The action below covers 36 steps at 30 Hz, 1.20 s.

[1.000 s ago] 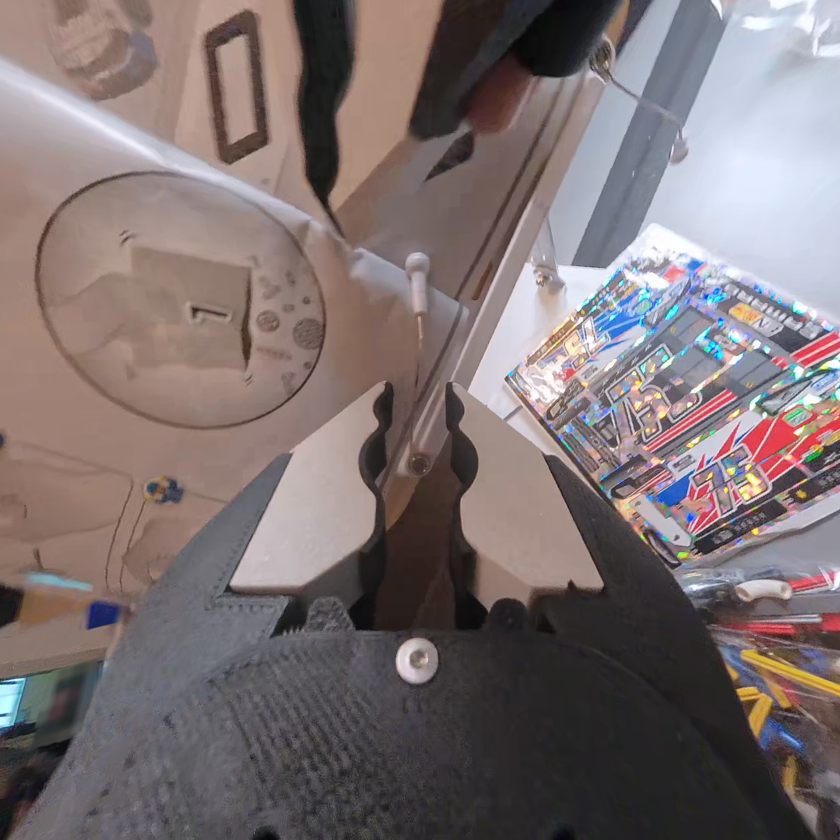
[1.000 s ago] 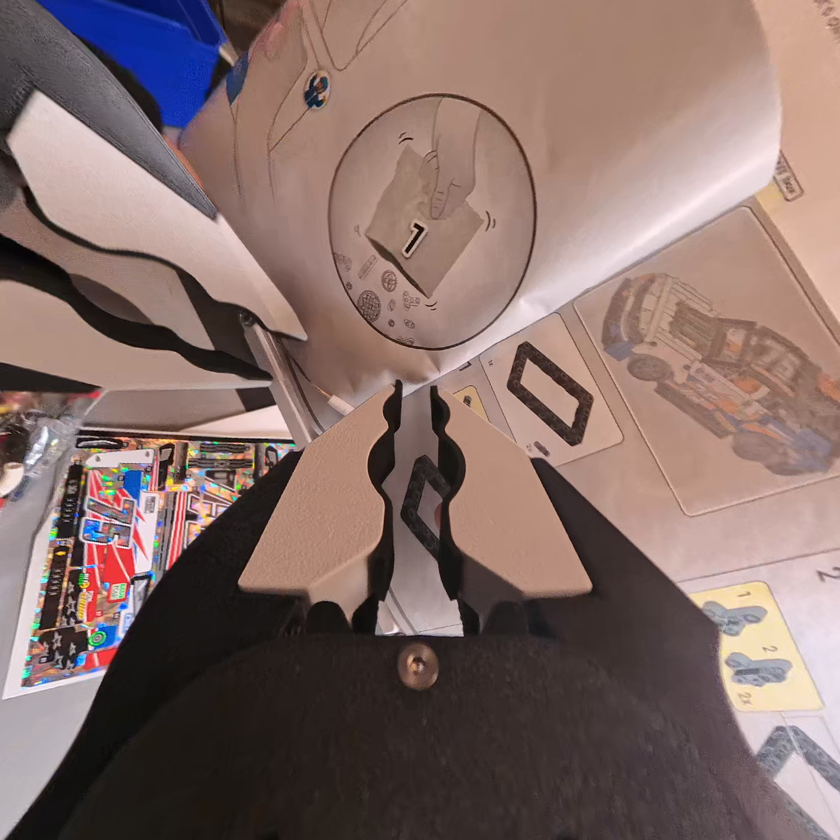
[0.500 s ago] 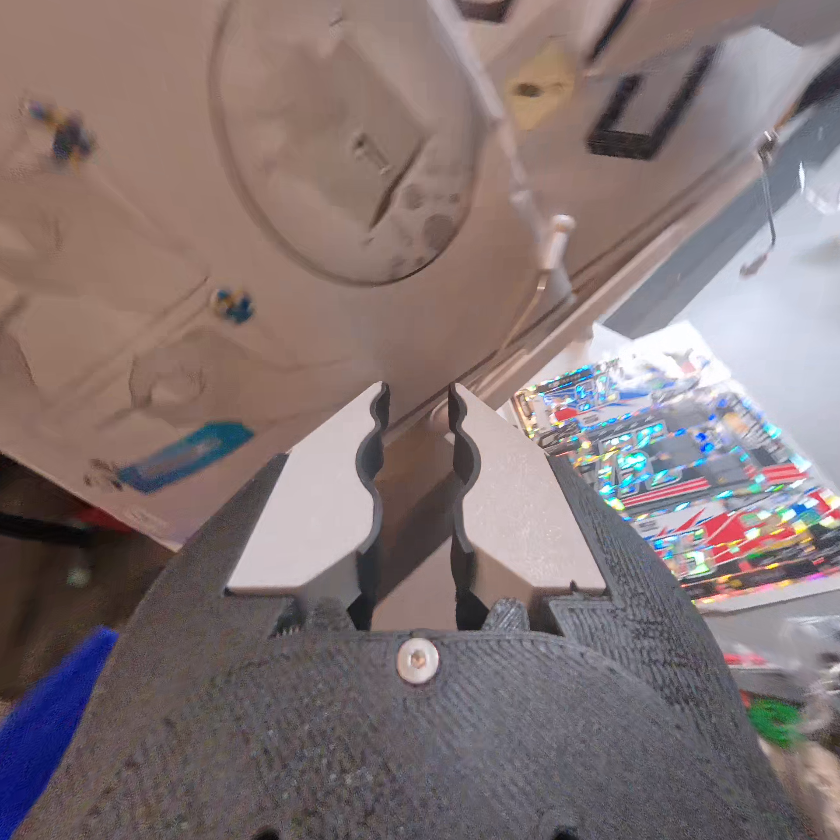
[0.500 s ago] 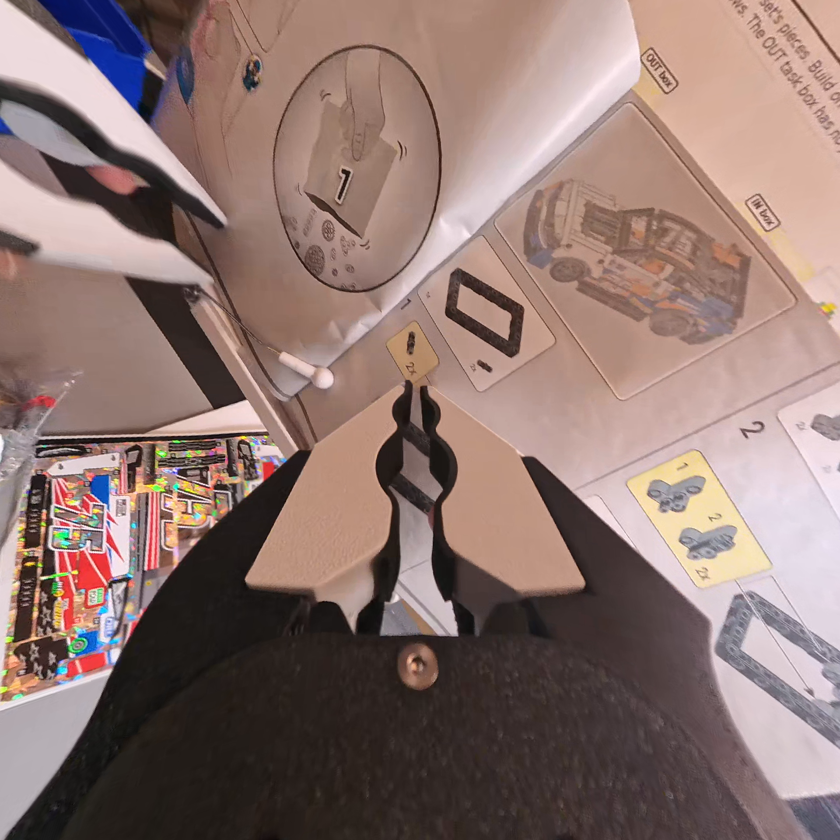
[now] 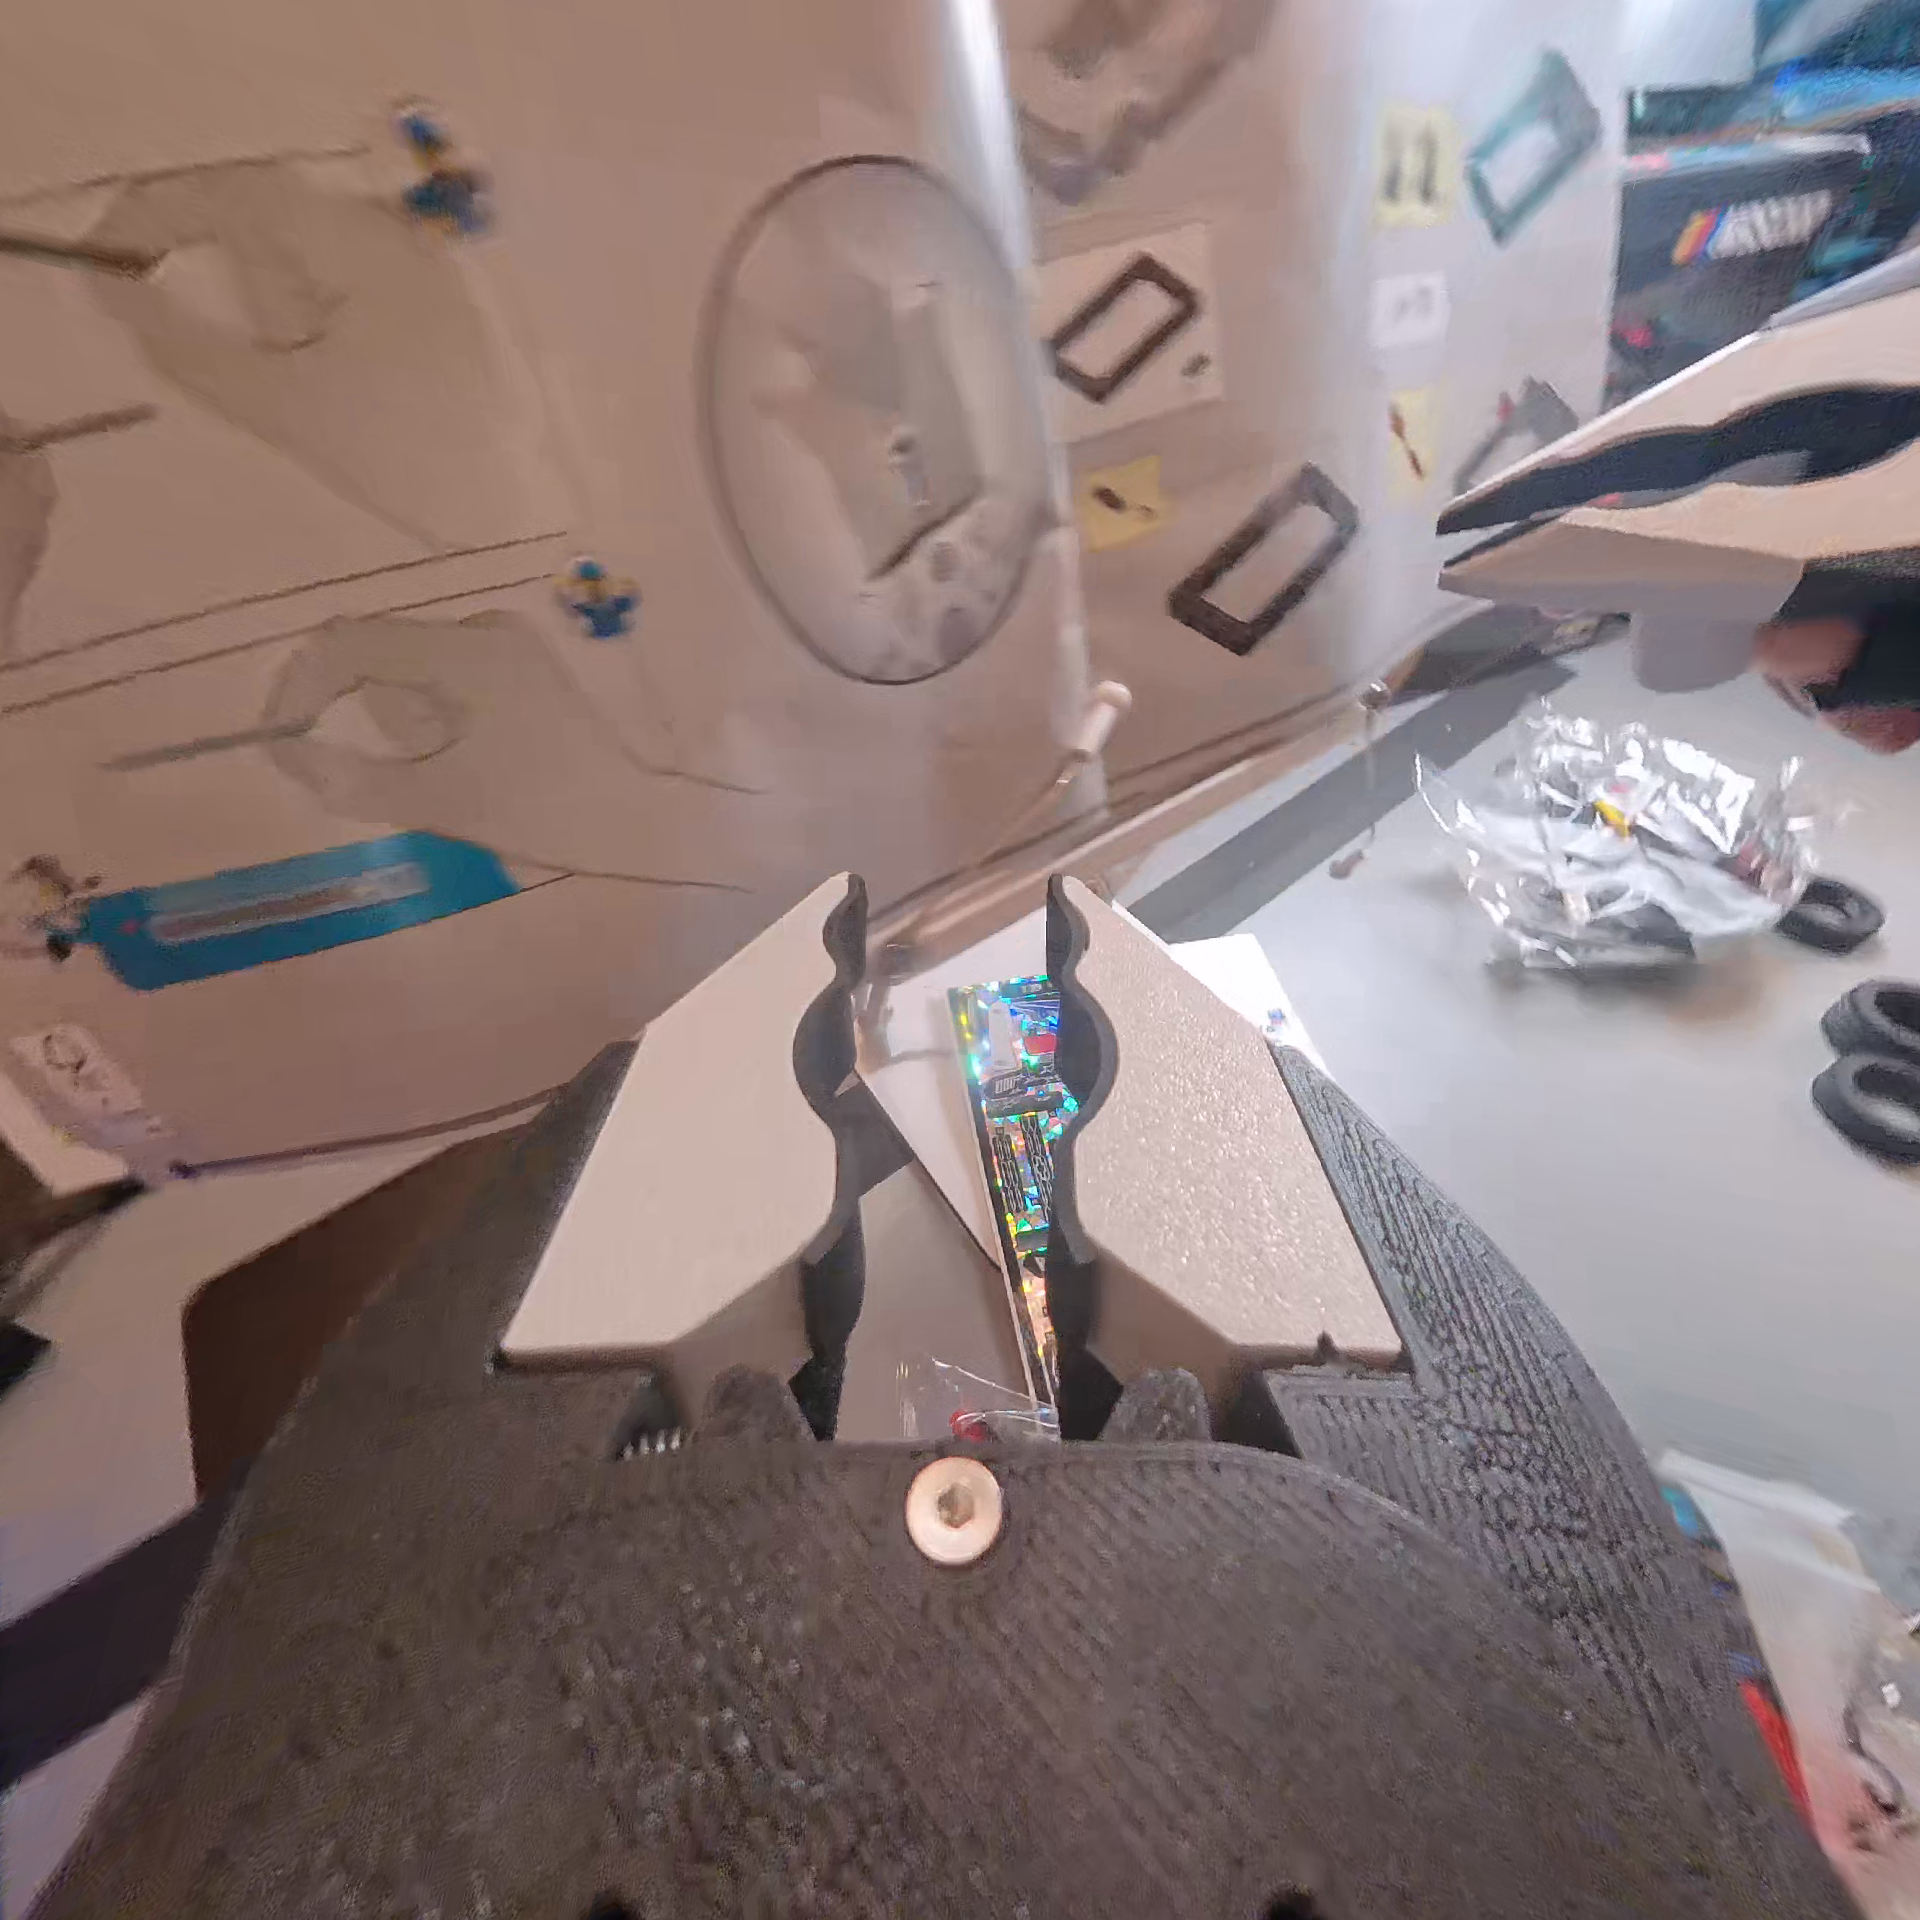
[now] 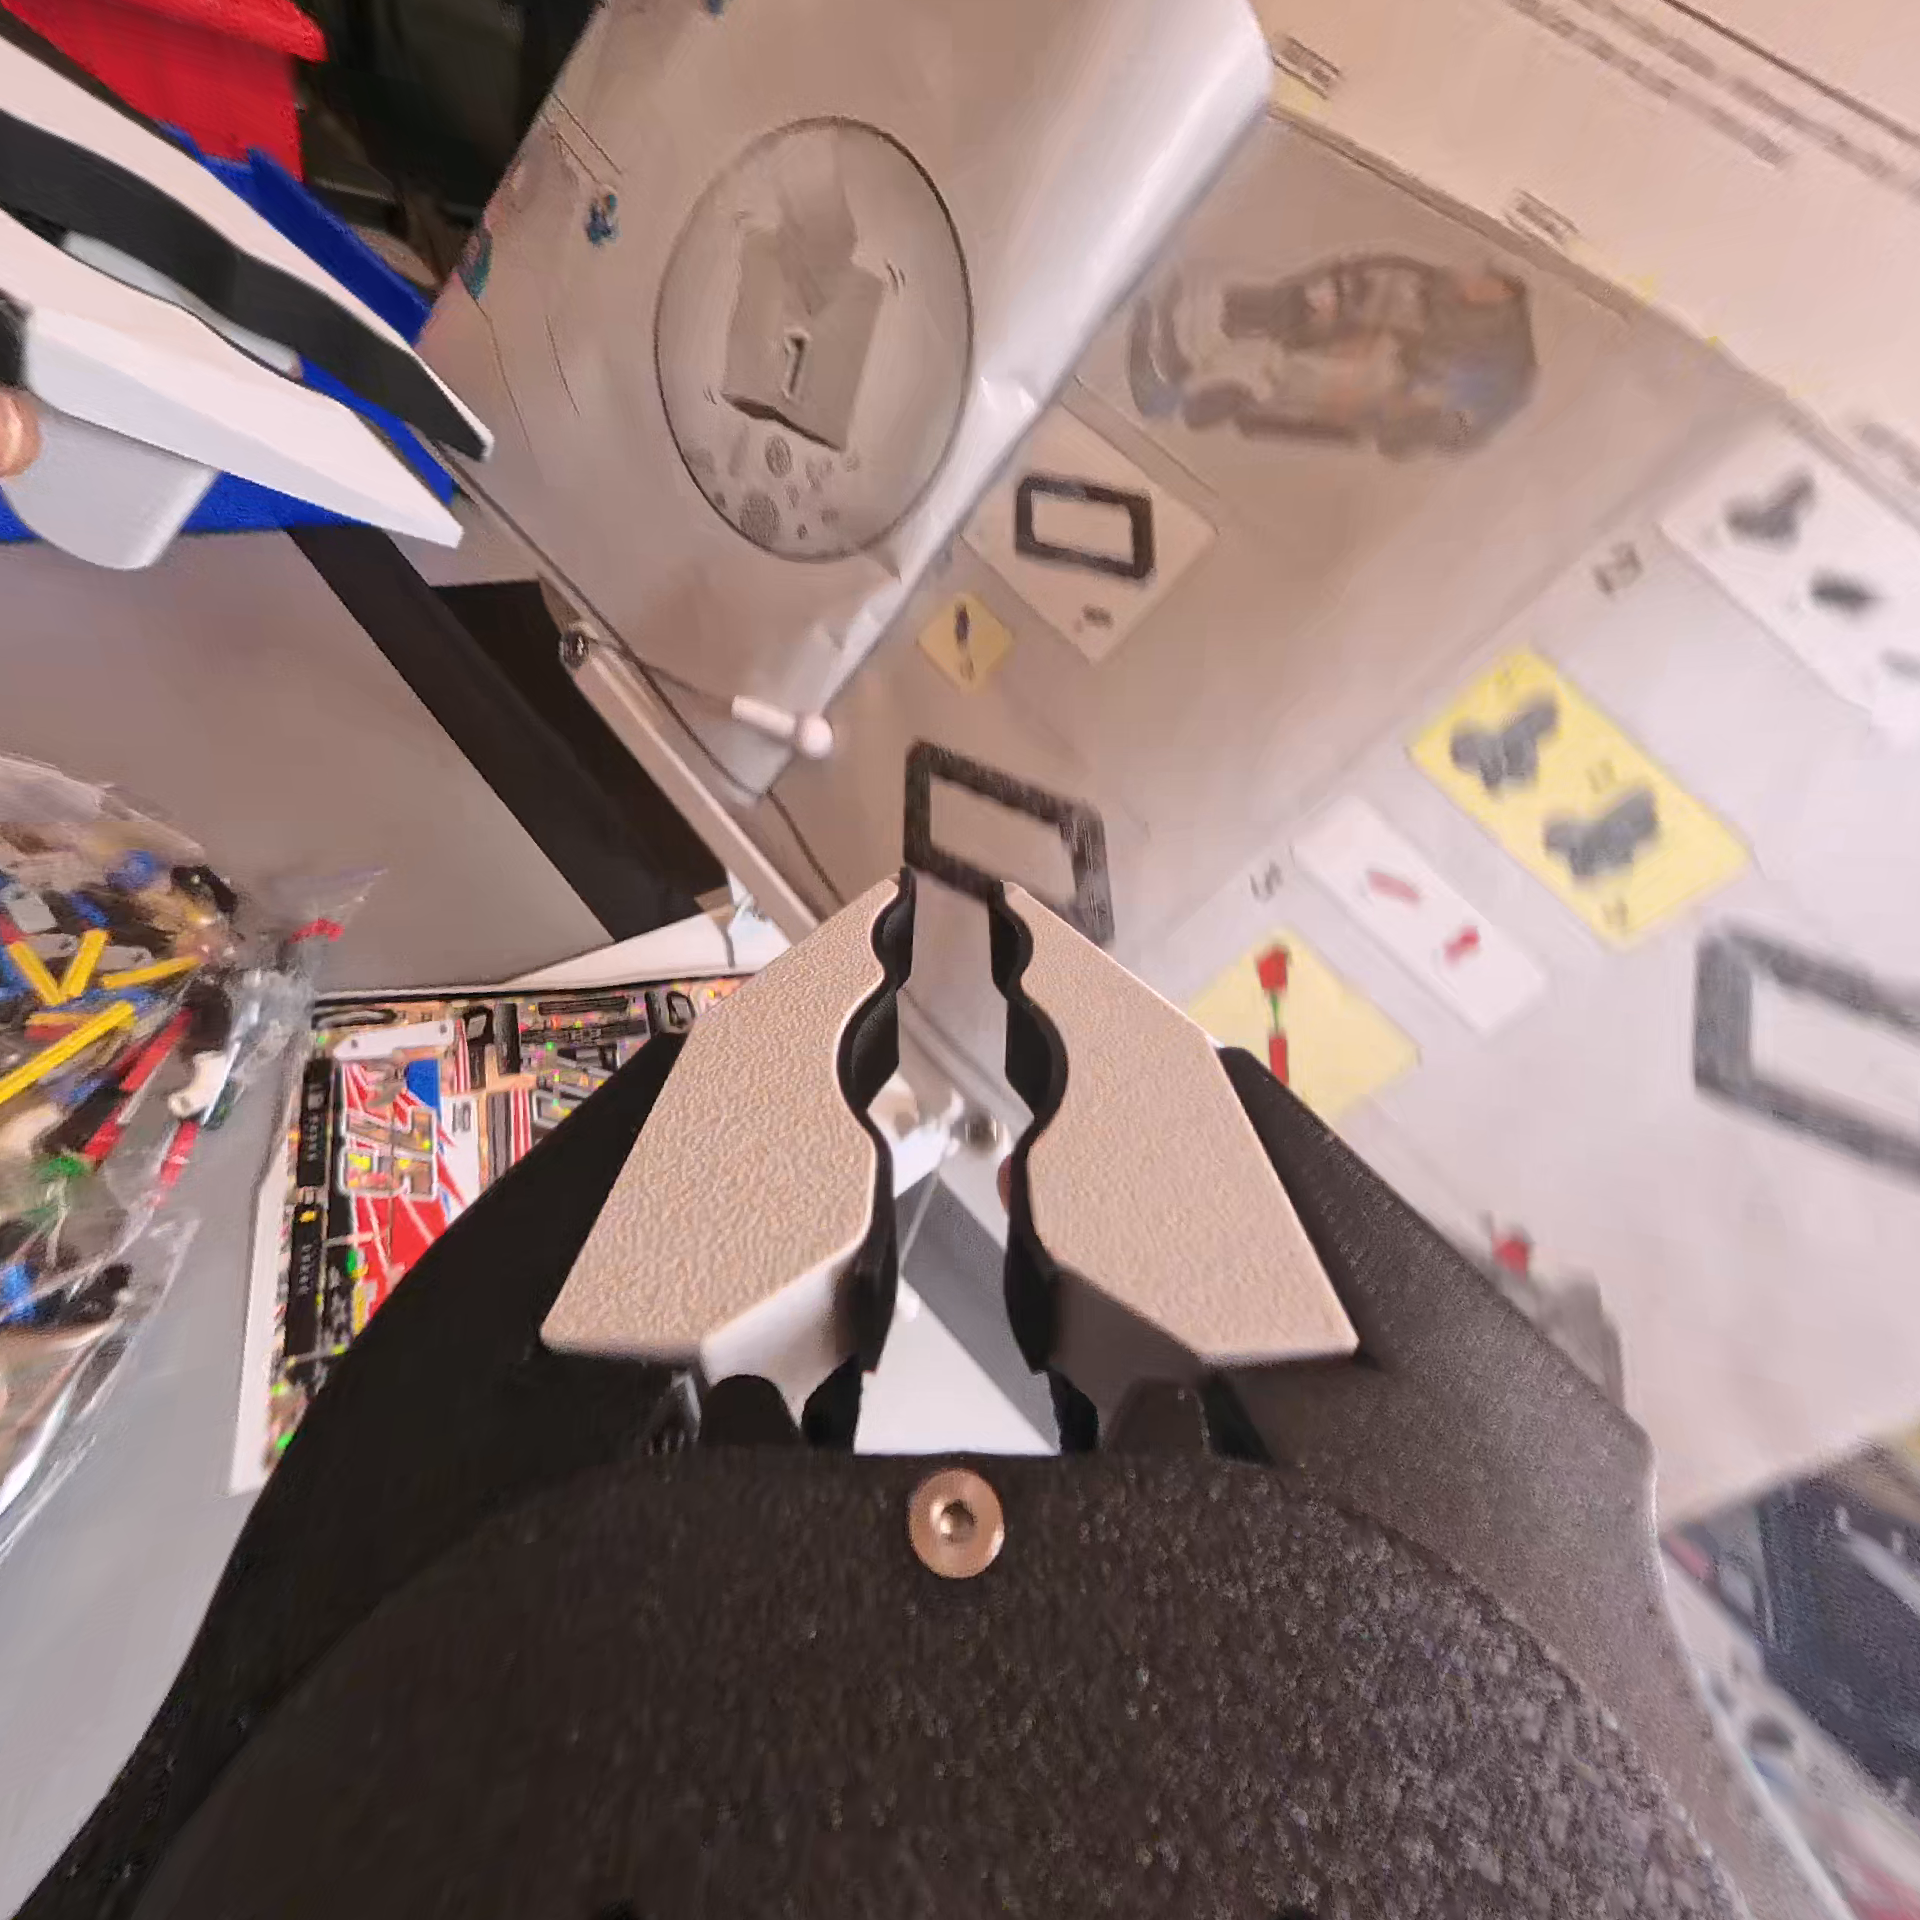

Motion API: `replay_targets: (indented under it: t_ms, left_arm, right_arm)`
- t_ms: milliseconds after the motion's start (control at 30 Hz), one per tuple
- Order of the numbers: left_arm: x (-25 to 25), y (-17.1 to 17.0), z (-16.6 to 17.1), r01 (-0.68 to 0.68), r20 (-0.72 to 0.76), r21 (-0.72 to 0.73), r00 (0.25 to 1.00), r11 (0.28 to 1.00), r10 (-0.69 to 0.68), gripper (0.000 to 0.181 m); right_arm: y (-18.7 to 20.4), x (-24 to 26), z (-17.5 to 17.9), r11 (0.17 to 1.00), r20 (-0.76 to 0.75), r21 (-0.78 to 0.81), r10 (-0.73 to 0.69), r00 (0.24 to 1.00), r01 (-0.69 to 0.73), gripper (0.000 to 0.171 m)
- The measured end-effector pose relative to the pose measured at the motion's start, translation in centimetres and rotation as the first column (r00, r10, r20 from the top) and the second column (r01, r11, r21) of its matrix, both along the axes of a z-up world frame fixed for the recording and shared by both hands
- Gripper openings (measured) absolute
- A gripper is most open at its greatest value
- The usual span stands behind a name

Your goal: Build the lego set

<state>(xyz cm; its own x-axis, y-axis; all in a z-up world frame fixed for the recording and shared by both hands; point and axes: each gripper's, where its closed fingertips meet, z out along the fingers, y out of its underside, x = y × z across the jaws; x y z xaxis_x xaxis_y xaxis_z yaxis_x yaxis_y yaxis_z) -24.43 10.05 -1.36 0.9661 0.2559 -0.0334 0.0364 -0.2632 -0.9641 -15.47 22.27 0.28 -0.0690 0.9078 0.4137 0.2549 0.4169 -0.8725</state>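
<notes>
The instruction booklet (image 5: 520, 468) stands open on a tilted stand, showing step pictures of black frames and small parts; it fills the right wrist view (image 6: 1247, 727) too. A white peg (image 6: 784, 727) on a cord lies at the page fold. My left gripper (image 5: 956, 904) is open and empty, just below the booklet's lower edge. My right gripper (image 6: 951, 894) is open a little and empty, close in front of the right page. Each gripper shows in the other's view: the right one (image 5: 1455, 540), the left one (image 6: 447, 488).
A holographic sticker sheet (image 6: 416, 1122) lies on the grey table under the stand. A clear bag of mixed Lego parts (image 6: 94, 1039) sits left of it. Another crinkled bag (image 5: 1621, 862) and black tyres (image 5: 1870, 1049) lie to the right. A dark Lego box (image 5: 1766, 239) stands behind. From the left gripper's tips to the white peg (image 6: 784, 727) is close to 8 cm. Look for it in the left wrist view (image 5: 1104, 722) too.
The lifted page has gone over and lies against the left side. My left gripper has opened wider and drawn back. My right gripper has parted from nearly shut and moved lower on the page.
</notes>
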Motion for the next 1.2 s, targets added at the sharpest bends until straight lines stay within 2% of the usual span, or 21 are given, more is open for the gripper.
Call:
replay_targets:
  t_ms: [67,200,300,367,400,433,467,500,567,700,900,1033,1133,1200]
  left_arm:
    - [1.9,0.7,-0.1,0.034,-0.106,-0.019,0.994,0.999,-0.036,0.031]
    - [5.8,4.4,-0.3,0.103,-0.298,-0.105,0.946,0.989,-0.130,0.023]
    - [7.5,8.7,-0.6,0.100,-0.398,-0.199,0.901,0.975,-0.174,0.009]
    - [8.2,11.6,-1.2,0.098,-0.408,-0.260,0.891,0.961,-0.202,0.002]
    - [8.5,12.9,-1.4,0.096,-0.409,-0.282,0.888,0.955,-0.210,0.000]
    - [8.6,14.0,-1.6,0.082,-0.427,-0.304,0.879,0.949,-0.213,0.000]
    - [8.4,14.9,-1.7,0.056,-0.455,-0.328,0.865,0.943,-0.210,0.000]
    - [8.1,15.5,-2.0,0.030,-0.477,-0.354,0.854,0.935,-0.208,0.000]
    - [7.8,16.2,-2.3,0.006,-0.481,-0.385,0.852,0.923,-0.206,0.000]
    - [7.5,16.6,-2.4,0.039,-0.400,-0.394,0.892,0.918,-0.210,0.000]
    - [7.4,16.7,-2.3,0.080,-0.329,-0.381,0.919,0.921,-0.216,0.000]
    - [7.5,16.7,-2.3,0.115,-0.279,-0.356,0.934,0.927,-0.223,0.000]
    - [7.6,16.7,-2.3,0.138,-0.243,-0.332,0.943,0.933,-0.226,0.000]
    - [7.6,16.7,-2.3,0.148,-0.223,-0.311,0.949,0.939,-0.224,0.000]
  right_arm:
    - [1.5,2.3,-1.7,0.999,-0.007,-0.026,-0.042,0.999,0.042,0.013]
    - [4.0,4.5,-8.2,0.983,0.088,-0.143,-0.098,0.991,0.110,0.019]
    - [4.5,3.5,-11.3,0.984,0.097,-0.101,-0.135,0.986,0.144,0.028]
    - [4.1,1.8,-12.2,0.984,0.079,-0.080,-0.153,0.985,0.159,0.045]
    - [4.0,1.1,-12.3,0.984,0.066,-0.044,-0.167,0.984,0.170,0.047]
    - [4.3,0.6,-12.0,0.982,0.041,0.015,-0.190,0.981,0.190,0.034]
    - [5.0,0.6,-11.6,0.968,0.014,0.089,-0.236,0.972,0.234,0.007]
    - [5.9,0.8,-11.2,0.947,0.005,0.152,-0.288,0.958,0.284,0.000]
    - [6.7,1.8,-10.4,0.911,0.002,0.274,-0.322,0.947,0.309,0.000]
    - [6.9,3.0,-8.5,0.725,-0.002,0.623,-0.374,0.928,0.294,0.000]
    - [7.5,2.9,-6.6,0.446,0.058,0.886,-0.380,0.923,0.128,0.000]
    - [7.6,2.3,-5.3,0.189,0.139,0.979,-0.358,0.923,-0.074,0.000]
    - [7.5,1.7,-4.6,-0.014,0.214,0.973,-0.334,0.918,-0.232,0.000]
    - [7.4,0.9,-4.0,-0.123,0.236,0.950,-0.317,0.919,-0.286,0.000]
